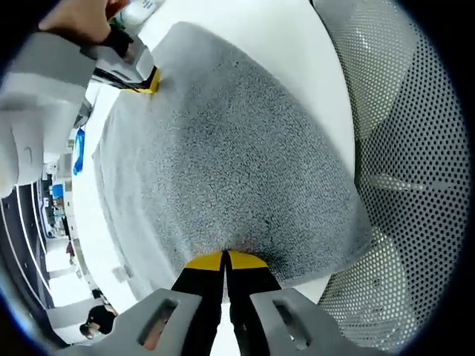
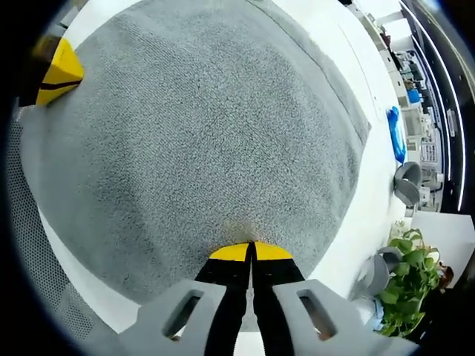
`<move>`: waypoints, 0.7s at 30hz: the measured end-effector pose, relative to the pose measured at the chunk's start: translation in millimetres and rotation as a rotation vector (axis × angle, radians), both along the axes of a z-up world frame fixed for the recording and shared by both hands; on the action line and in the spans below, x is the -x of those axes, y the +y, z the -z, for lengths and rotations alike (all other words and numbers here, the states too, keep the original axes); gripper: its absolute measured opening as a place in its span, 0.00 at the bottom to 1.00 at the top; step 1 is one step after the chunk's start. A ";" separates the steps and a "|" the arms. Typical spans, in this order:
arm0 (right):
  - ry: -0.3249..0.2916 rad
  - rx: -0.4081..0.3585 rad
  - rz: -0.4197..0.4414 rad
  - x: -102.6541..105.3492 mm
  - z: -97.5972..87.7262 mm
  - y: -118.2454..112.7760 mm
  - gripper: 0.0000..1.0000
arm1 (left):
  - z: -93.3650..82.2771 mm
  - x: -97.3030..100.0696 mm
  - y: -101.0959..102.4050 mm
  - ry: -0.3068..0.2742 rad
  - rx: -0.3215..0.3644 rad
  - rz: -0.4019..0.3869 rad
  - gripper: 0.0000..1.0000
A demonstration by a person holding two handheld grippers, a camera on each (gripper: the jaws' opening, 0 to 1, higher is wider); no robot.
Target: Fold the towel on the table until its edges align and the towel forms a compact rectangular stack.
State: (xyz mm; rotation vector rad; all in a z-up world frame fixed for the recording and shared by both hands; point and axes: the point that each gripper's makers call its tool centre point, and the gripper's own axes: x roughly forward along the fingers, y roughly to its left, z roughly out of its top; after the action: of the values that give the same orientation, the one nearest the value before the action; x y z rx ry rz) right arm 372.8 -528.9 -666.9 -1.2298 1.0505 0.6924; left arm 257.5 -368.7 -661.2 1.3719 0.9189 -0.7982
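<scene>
You hold the grey towel at two corners.
Your left gripper and right gripper each clamp narrow on its edge, over the white table.

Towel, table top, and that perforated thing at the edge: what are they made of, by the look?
Towel: grey terry-like cloth, matte; a fine looped, speckled pile shows across it. Table: smooth white surface, likely laminate or painted board; no grain or texture visible. Perforated panel: light grey sheet with regular small holes, curved like a chair back; plastic or metal mesh, cannot tell which.
</scene>
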 end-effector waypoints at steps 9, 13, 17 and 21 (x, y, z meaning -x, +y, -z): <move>-0.008 -0.072 0.065 8.7 -1.2 0.5 0.00 | 1.7 -2.0 7.2 -0.026 -0.083 0.006 0.01; -0.026 -0.122 0.072 11.8 -1.9 1.0 0.00 | 0.7 -2.7 11.5 -0.036 -0.081 -0.014 0.01; -0.079 -0.207 0.089 11.8 -3.2 1.3 0.00 | 1.0 -3.4 11.8 -0.057 -0.119 0.025 0.01; -0.126 -0.250 0.055 14.3 -3.9 2.0 0.00 | -0.1 -4.9 12.6 -0.053 -0.108 0.007 0.01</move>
State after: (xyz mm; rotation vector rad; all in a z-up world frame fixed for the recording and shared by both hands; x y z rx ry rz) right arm 358.5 -526.9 -662.9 -1.0112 0.8621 0.6725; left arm 262.3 -356.2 -661.1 1.4846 0.9272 -0.7225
